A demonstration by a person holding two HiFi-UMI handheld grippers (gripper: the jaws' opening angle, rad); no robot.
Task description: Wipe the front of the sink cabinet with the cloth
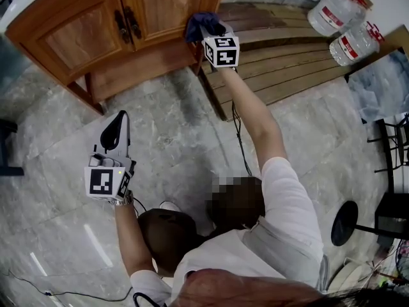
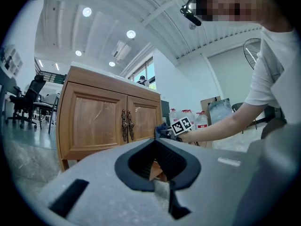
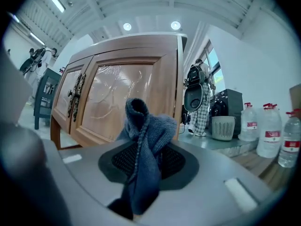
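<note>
The right tool pinches a crumpled blue terry cloth at the right front edge of the panelled wooden sink cabinet; whether they touch is unclear. The left tool is closed and empty.

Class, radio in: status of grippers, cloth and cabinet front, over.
Right gripper shut on blue cloth, at cabinet front. Left gripper shut, empty, held back. Nothing blocks the doors.

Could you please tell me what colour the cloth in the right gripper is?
Dark blue cloth, clearest in the right gripper view.
</note>
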